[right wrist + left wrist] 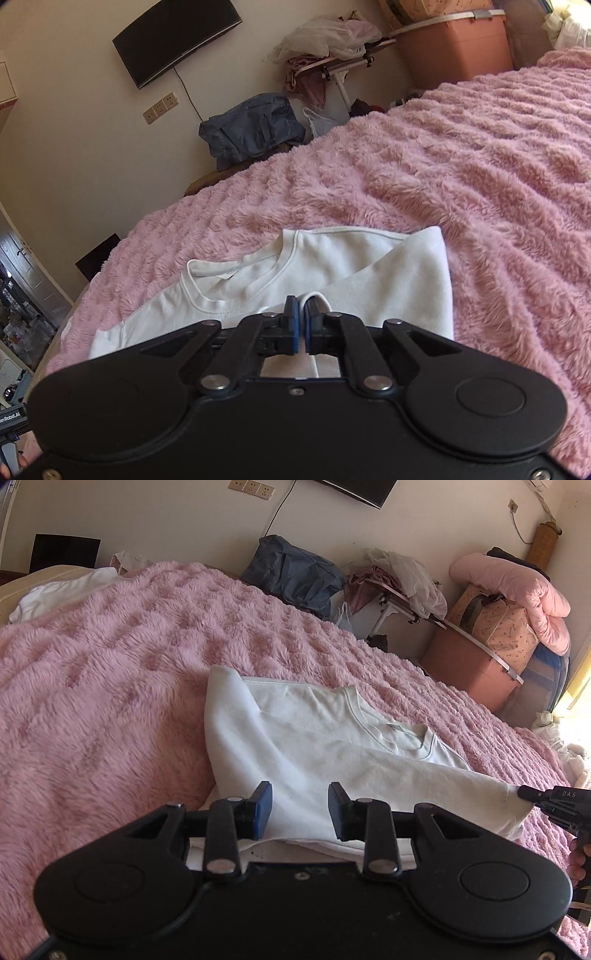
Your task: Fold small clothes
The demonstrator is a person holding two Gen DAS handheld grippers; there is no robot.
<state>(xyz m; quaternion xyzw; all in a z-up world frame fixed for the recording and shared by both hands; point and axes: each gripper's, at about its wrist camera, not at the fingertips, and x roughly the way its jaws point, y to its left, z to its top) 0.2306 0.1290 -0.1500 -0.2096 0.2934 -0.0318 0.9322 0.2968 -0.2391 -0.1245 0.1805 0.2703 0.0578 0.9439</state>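
A small white shirt [317,738] lies on the pink fluffy blanket [110,672], partly folded, with one side laid over its middle and the collar towards the right. My left gripper [300,808] is open just above the shirt's near edge, holding nothing. My right gripper [302,321] is shut on a hem of the white shirt [369,273], and the cloth shows between its blue pads. In the left wrist view the right gripper [532,797] pinches the shirt's right corner.
The blanket [461,177] covers the whole bed. Beyond the bed's far edge are a blue bag [291,572], a small table with piled clothes [399,576], an orange storage bin [476,664] and pink bedding [517,587]. A white cloth [62,590] lies at the far left.
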